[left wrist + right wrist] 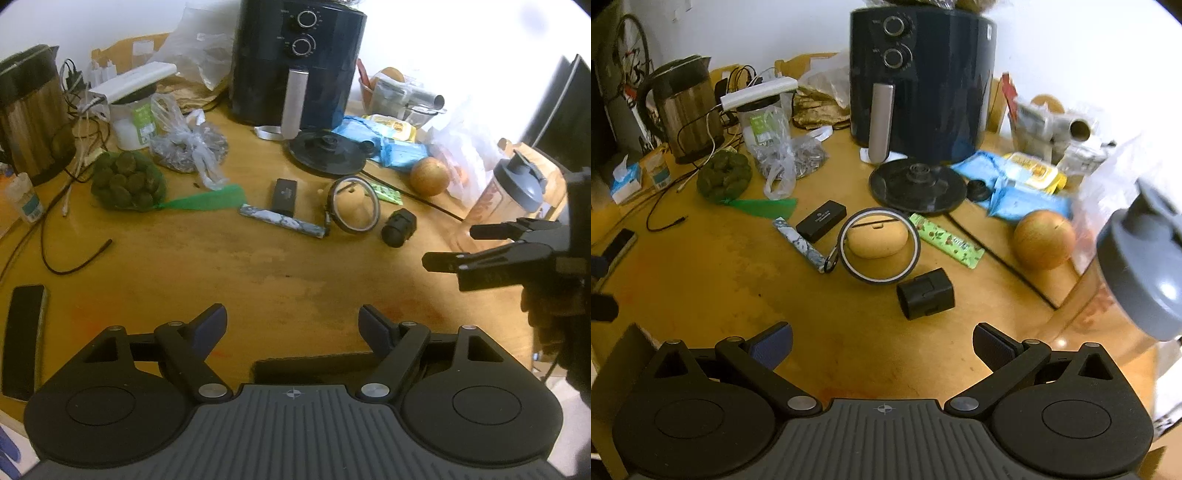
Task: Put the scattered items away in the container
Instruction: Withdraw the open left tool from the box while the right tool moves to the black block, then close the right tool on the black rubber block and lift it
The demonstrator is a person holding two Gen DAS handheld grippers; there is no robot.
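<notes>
Small items lie mid-table: a black box (285, 196), a marbled bar (283, 221), a tape ring (376, 212) around a beige case (351, 206), a black adapter (399, 227) and a green snack bar (386, 192). My left gripper (293, 321) hovers open over bare wood, nothing between its fingers. My right gripper (454, 245) comes in from the right, near the adapter. In the right wrist view that gripper (882, 339) is open and empty, with the adapter (926, 293) just ahead and the tape ring (916, 254) beyond it. A brown cardboard flap (624, 354) shows at lower left.
An air fryer (299, 62), a kettle base (328, 153), a kettle (31, 110), a net of green fruit (127, 181), plastic bags, an onion (429, 176) and a shaker bottle (1137, 258) crowd the back and right. Cables and a phone (24, 339) lie at left.
</notes>
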